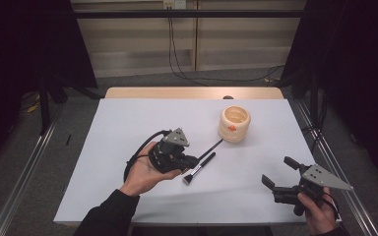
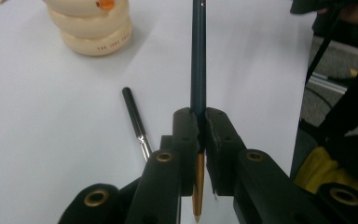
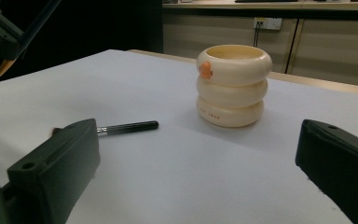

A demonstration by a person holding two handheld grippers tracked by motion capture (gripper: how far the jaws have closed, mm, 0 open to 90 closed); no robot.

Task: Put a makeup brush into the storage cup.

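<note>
The big white table holds a cream holder made of three fat rings, sitting at about 1 o'clock from the middle. The right gripper, down at 4 o'clock, has its jaws wide apart and holds nothing. The left gripper pinches a thin dark pencil tight, pointing to 1 o'clock toward the holder, with a small black brush lying just beside it.

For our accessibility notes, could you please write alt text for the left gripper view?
The left gripper is shut on a dark blue pencil that points away over a white table. A black-handled makeup brush lies on the table to its left, and a cream ring-stacked holder with an orange spot stands at the upper left.
</note>
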